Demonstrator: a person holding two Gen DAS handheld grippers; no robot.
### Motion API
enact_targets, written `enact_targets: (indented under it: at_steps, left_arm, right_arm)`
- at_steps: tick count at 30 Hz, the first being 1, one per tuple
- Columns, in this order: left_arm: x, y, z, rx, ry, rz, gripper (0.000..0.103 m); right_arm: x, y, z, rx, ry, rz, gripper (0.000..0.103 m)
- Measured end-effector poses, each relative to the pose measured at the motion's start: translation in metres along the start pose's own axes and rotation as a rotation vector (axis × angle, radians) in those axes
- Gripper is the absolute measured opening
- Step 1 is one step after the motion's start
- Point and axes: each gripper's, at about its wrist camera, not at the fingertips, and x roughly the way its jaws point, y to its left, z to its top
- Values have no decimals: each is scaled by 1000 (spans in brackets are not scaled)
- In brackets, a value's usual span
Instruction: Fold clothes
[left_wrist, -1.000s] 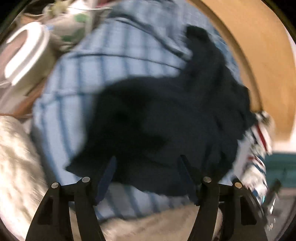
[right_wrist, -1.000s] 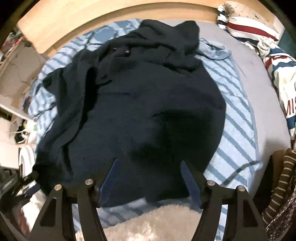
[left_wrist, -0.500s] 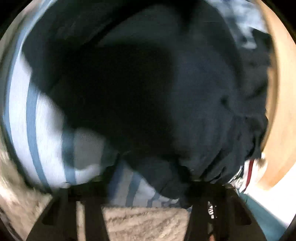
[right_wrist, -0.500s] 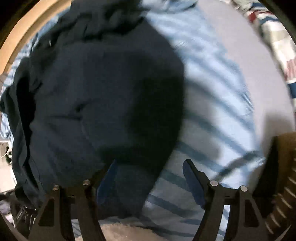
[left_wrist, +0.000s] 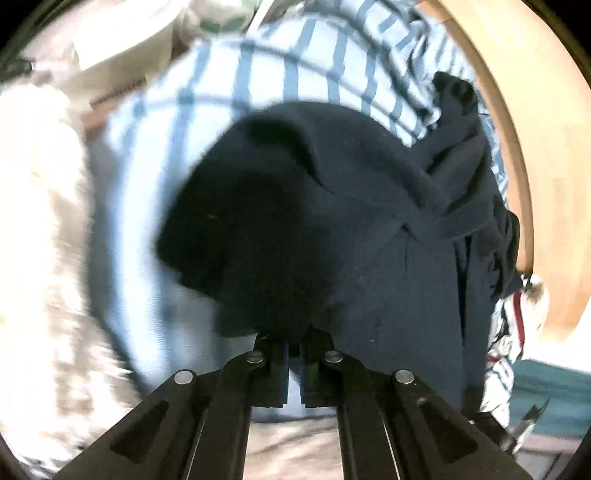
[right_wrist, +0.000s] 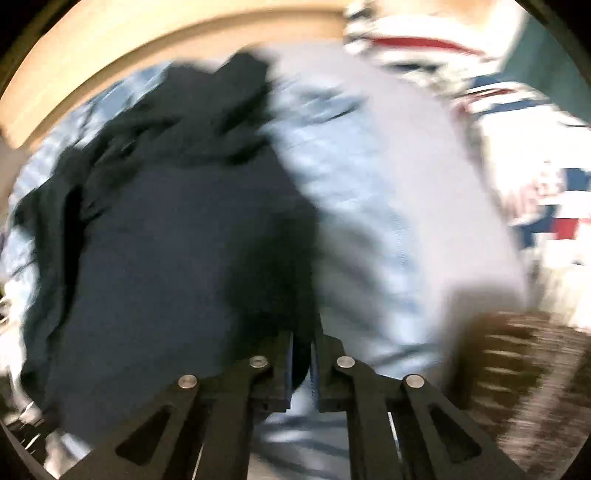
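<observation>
A dark navy garment (left_wrist: 332, 221) lies crumpled on a blue-striped sheet (left_wrist: 258, 74). My left gripper (left_wrist: 294, 338) is shut on the garment's near edge, and the cloth rises in a bulging fold just beyond the fingertips. In the right wrist view the same garment (right_wrist: 166, 240) fills the left half, over the striped sheet (right_wrist: 369, 184). The jaws of my right gripper (right_wrist: 303, 338) are closing, almost together, pinching a strip of the garment's near right edge. Both views are blurred by motion.
A wooden bed frame (left_wrist: 517, 110) (right_wrist: 147, 55) curves along the far side. A fluffy pale blanket (left_wrist: 37, 221) lies left, a white container (left_wrist: 122, 40) beyond it. A red, white and blue quilt (right_wrist: 535, 147) and a brown striped cloth (right_wrist: 517, 369) lie right.
Both grippers went from wide open above the garment to closed on its near edge. The left view swung back out from close over the cloth, and the right view shifted sideways.
</observation>
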Motion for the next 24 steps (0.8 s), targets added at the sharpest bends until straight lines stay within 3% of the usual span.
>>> enact_targets:
  at_steps: [2, 4, 5, 8, 9, 11, 13, 15, 18, 22, 24]
  left_arm:
    - [10, 11, -7, -2, 23, 38, 4]
    - [35, 20, -17, -23, 81, 69, 4]
    - [43, 22, -22, -27, 112, 78, 4]
    - [45, 18, -33, -24, 166, 101, 11]
    - [40, 15, -34, -21, 177, 110, 16]
    - [20, 5, -35, -4, 148, 98, 46]
    - [-6, -12, -36, 48, 58, 81, 67]
    - [-31, -29, -37, 106, -20, 61, 68]
    - [-54, -49, -36, 220, -61, 20, 68]
    - [-43, -58, -35, 255, -21, 25, 68]
    - [-27, -72, -17, 226, 26, 15, 68]
  right_arm:
    - [4, -18, -5, 76, 47, 25, 9]
    - [27, -14, -13, 72, 108, -37, 12]
    - [40, -10, -17, 61, 137, -77, 17]
    - [75, -16, -26, 64, 271, -159, 47]
    - [76, -15, -27, 62, 281, -156, 48]
    - [64, -9, -24, 46, 245, -114, 55]
    - [44, 6, -16, 5, 175, -73, 56]
    - [25, 23, -8, -44, 106, -28, 56]
    - [11, 65, 3, -174, 39, 51, 56]
    - [25, 120, 14, -298, 23, 87, 57]
    - [44, 143, 15, -347, 30, 84, 73]
